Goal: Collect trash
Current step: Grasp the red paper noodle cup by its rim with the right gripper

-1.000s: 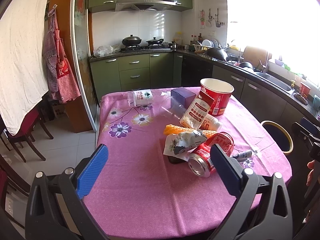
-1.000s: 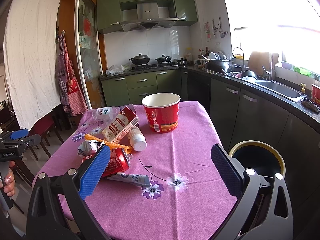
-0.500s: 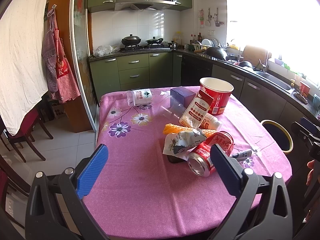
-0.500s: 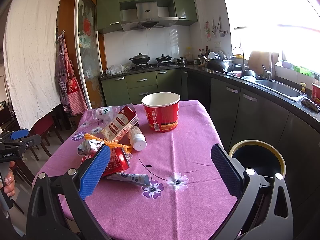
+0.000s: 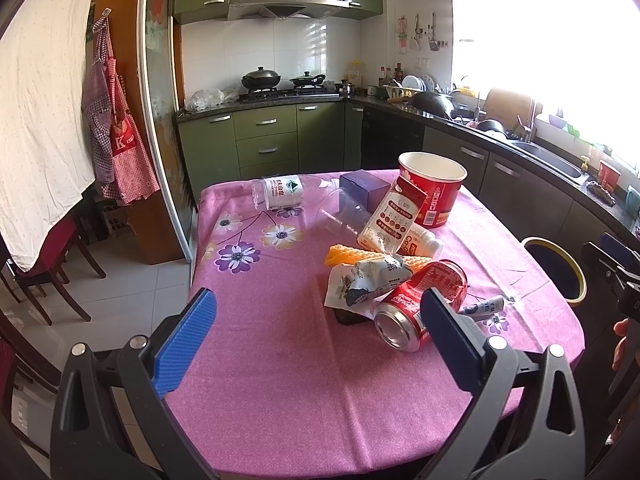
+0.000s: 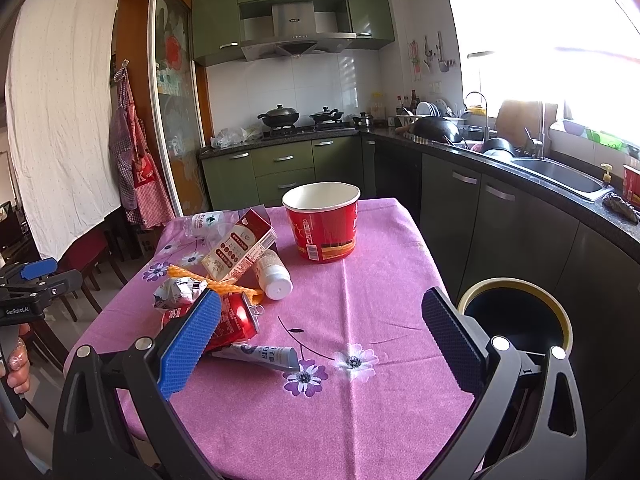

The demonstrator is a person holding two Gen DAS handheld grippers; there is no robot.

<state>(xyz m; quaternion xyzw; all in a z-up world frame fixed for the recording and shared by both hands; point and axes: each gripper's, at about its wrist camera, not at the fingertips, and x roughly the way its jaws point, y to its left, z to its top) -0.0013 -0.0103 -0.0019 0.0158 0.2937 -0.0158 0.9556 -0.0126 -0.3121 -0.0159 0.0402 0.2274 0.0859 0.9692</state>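
- The left gripper (image 5: pixel 318 326) hangs over the near edge of the table with the pink flowered cloth (image 5: pixel 280 392); its jaws are wide apart and hold nothing.
- The right gripper (image 6: pixel 320 330) is over another side of the same table, jaws also wide apart and with nothing between them.
- Nearest to the left gripper lies a dented red soda can (image 5: pixel 420 310) on its side, its open top turned toward the camera.
- A crumpled white snack wrapper (image 5: pixel 366 280) leans on the can, and a small white squeezed tube (image 6: pixel 262 356) lies just beside the can.
- Behind them is a yellow ribbed wrapper (image 5: pixel 344 254), then a tilted white and red carton (image 5: pixel 394 218) resting on a white plastic bottle (image 6: pixel 274 274).
- Further stands a red paper bucket (image 6: pixel 324 222), upright and open.
- At the far edge lie a clear plastic bottle with a white label (image 5: pixel 280 192), a clear plastic cup (image 5: pixel 344 216) on its side and a purple box (image 5: pixel 364 188).
- A round black bin with a yellow rim (image 6: pixel 516 314) stands on the floor just beside the table.
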